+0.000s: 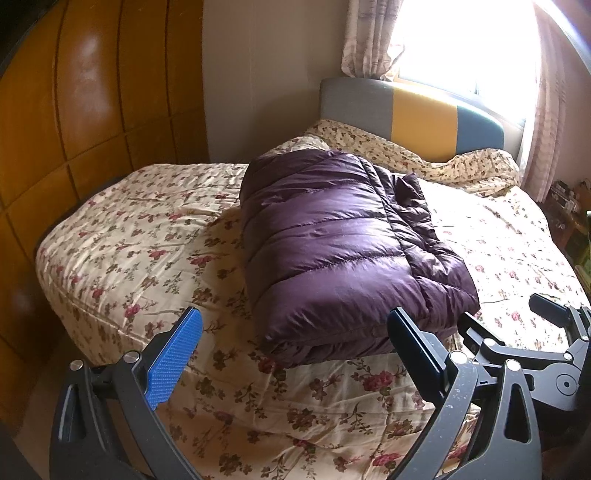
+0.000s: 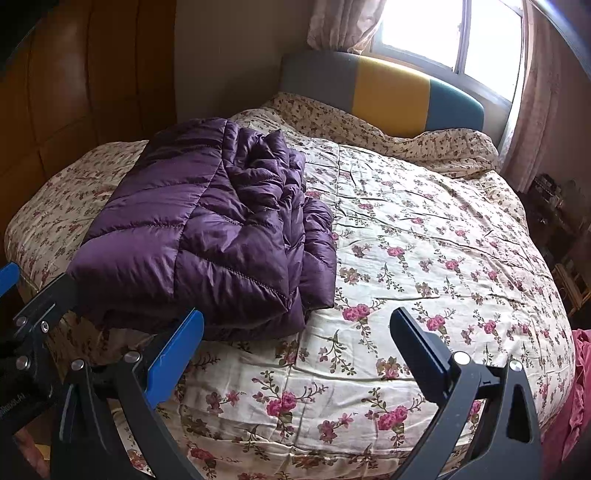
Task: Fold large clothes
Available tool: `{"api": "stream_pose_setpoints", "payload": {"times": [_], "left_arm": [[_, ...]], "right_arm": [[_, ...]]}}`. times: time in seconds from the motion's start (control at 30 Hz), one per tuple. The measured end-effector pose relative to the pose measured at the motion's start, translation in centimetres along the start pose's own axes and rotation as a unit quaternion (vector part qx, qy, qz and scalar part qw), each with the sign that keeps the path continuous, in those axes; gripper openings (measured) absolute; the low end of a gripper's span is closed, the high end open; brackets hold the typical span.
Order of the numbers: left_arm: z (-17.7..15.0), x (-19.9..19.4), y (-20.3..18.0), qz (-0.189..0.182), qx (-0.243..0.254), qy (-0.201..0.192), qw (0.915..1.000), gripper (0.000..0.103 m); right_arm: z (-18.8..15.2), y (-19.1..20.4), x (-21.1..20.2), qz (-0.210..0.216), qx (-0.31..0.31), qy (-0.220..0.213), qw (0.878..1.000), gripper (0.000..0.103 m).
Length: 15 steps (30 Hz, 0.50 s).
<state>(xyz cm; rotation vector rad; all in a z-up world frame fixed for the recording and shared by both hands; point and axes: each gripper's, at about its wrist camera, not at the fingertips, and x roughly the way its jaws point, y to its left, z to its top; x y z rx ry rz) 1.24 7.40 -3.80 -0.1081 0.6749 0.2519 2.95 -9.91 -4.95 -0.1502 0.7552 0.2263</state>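
Left wrist view: left gripper [image 1: 293,332] is hovering with jaws spread wide, nothing between them, blue pad on one finger [image 1: 173,360] facing inward. The folded purple puffer jacket [image 1: 340,240] is lying just ahead of the fingertips, its near folded edge sitting between and slightly beyond the two tips, not touching either. The right gripper [image 1: 517,325] is showing at the right of the jacket's near corner, just beside it, jaws also spread apart.

Right wrist view: right gripper [image 2: 295,332] is hanging over the floral quilt [image 2: 424,258], jaws wide apart, holding nothing. The jacket [image 2: 207,229] is lying to the left of this gripper, its near right corner just beyond the blue-padded finger [image 2: 173,360]; cannot tell whether that finger is touching the fabric. The left gripper [image 2: 33,306] is peeking in at the jacket's near left edge.

Jacket is resting as a compact folded bundle, quilted side up, looser layers bunching along its right side. Quilt is spreading out all around the jacket. Beyond the jacket, a grey, yellow and teal headboard [image 2: 388,92]; above that, a bright window [image 2: 454,33] with curtains [image 2: 543,110]. Left of the jacket, wooden wardrobe panels [image 1: 74,110]. Pink cloth [image 2: 576,387] is showing far right of the jacket at the quilt's edge.
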Motion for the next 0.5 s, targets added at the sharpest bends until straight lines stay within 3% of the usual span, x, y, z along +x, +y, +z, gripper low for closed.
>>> {"api": "stream_pose_setpoints", "payload": {"times": [0.5], "left_arm": [[-0.14,0.41,0.57,0.002,-0.016,0.010,0.9998,0.099]], "right_arm": [[-0.03,0.19,0.58,0.001,0.001,0.004,1.000,0.101]]}}
